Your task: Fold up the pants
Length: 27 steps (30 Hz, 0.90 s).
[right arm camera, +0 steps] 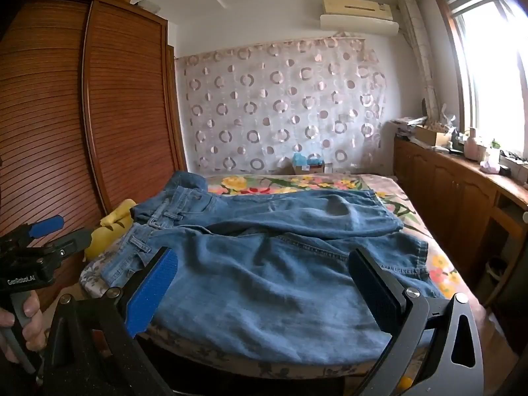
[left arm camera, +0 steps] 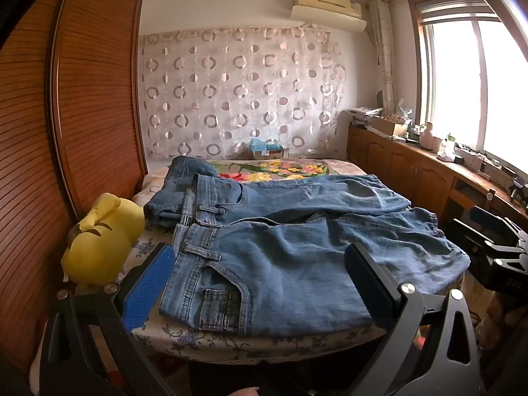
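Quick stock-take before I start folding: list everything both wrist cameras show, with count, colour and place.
jeans: one pair, blue denim, spread across the bed, waistband to the left
second denim garment: one, blue, beyond the waistband
plush toy: one, yellow, bed's left edge
bed cover: one, floral
wardrobe: one, brown, left
curtain: one, pale with circles, far wall
air conditioner: one, cream, high
cabinets: brown, under window
left claw: open, over jeans
right claw: open, over jeans

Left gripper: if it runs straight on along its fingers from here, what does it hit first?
Likely the jeans spread on the bed. The left gripper is open, tilted slightly down, and the near leg fills the gap between its fingers. Exact contact point unclear in fisheye depth.
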Each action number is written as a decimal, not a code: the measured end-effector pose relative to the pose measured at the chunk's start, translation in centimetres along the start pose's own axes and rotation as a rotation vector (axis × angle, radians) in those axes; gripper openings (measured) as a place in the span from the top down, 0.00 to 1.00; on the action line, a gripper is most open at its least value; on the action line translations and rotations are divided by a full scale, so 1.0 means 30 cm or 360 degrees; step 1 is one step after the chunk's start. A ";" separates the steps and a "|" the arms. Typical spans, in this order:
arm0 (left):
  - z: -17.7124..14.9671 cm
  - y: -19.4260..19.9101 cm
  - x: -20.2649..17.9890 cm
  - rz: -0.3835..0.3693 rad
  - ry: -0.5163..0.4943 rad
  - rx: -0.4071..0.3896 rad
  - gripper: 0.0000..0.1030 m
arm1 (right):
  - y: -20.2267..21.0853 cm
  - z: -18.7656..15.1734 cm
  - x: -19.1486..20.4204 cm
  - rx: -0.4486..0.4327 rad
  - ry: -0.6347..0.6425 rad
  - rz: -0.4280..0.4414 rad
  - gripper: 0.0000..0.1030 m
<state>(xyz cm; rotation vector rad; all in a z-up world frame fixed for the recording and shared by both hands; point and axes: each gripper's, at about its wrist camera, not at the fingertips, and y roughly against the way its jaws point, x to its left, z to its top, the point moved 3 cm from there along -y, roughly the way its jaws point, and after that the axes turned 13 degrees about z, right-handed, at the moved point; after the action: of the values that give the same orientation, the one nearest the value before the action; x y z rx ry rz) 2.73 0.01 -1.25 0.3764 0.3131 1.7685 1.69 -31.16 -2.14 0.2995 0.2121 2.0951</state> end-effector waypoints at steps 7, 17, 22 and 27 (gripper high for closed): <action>0.000 0.000 0.000 -0.0001 0.0001 -0.0001 0.00 | 0.000 -0.003 0.000 -0.0005 -0.0001 0.0000 0.00; 0.000 0.000 0.001 -0.0001 0.0005 -0.0002 0.00 | 0.004 -0.001 -0.002 -0.0007 0.0002 0.0001 0.00; 0.000 0.000 0.001 -0.0003 0.0006 -0.0002 0.00 | 0.003 -0.001 -0.003 -0.0003 -0.0003 0.0000 0.00; 0.000 0.003 0.000 -0.0005 0.0007 0.0006 0.00 | 0.002 -0.001 -0.002 -0.0003 -0.0002 0.0001 0.00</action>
<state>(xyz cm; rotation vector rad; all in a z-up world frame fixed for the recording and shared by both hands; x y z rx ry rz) 2.65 -0.01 -1.23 0.3747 0.3198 1.7662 1.65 -31.23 -2.15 0.2999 0.2096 2.0953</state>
